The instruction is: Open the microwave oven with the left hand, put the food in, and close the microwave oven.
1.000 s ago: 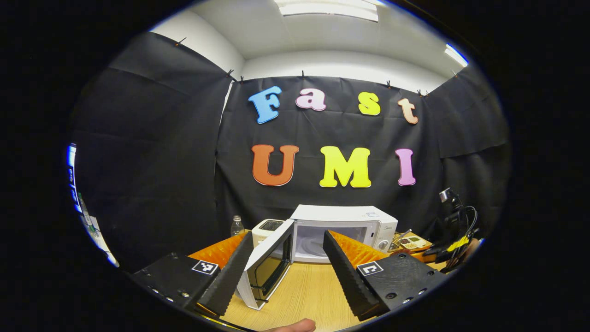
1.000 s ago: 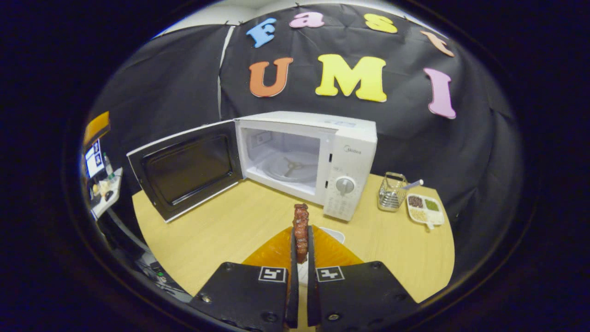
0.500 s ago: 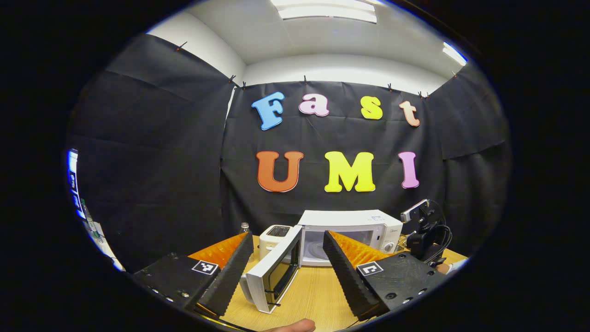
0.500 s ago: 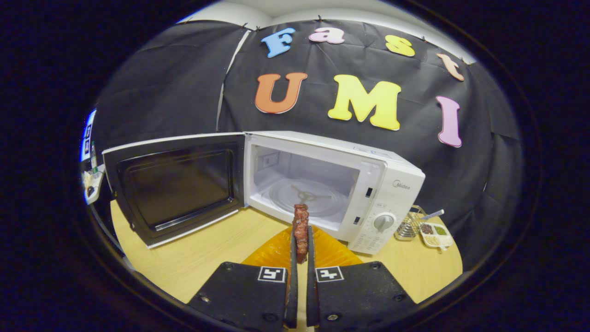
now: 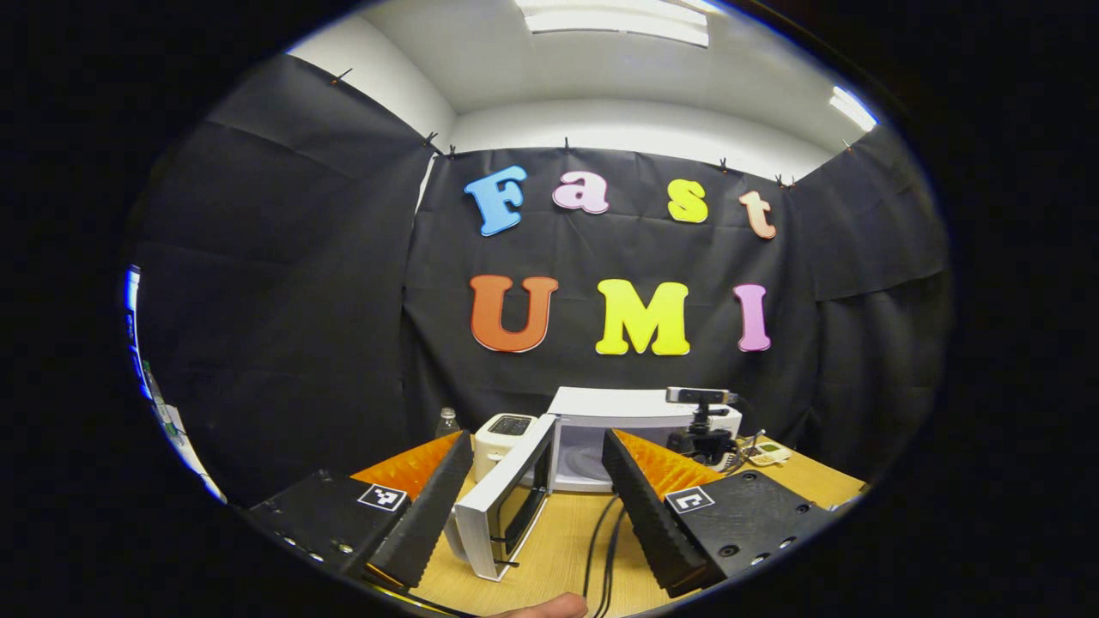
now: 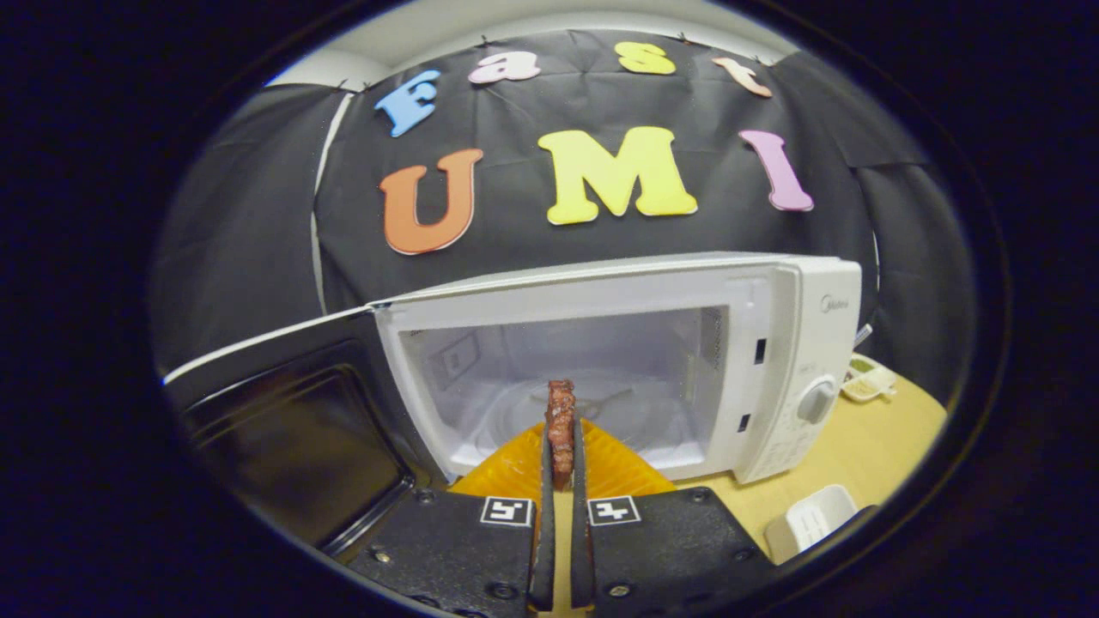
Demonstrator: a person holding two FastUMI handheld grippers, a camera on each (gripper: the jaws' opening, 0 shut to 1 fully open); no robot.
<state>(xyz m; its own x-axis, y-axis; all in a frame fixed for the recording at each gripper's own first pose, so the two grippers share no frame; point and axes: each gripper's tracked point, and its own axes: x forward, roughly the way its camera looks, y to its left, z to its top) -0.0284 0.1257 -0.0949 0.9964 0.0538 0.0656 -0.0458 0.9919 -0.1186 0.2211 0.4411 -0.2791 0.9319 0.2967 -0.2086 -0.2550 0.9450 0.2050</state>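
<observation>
One piece of food (image 6: 561, 421), a dark reddish strip, long axis upright, clamped between the two fingers of the right claw (image 6: 560, 455) at lower centre of the right gripper view; its top end stands clear above the fingertips

One microwave oven (image 6: 618, 360), white, straight ahead of the food across the middle of that view; cavity open, glass turntable (image 6: 592, 412) directly behind the strip; door (image 6: 283, 421) swung wide to the lower left

One left claw (image 5: 537, 481), fingers well apart, holding nothing, at the bottom of the left gripper view; the door's edge (image 5: 502, 498) shows between them, the oven farther off

Judgement: right claw is the nearer; the coming move is straight forward through the opening

Sundries: tabletop (image 6: 867, 446), white dish (image 6: 811, 519) lower right, toaster (image 5: 506, 429), bottle (image 5: 446, 422), cables (image 5: 601, 541)
</observation>
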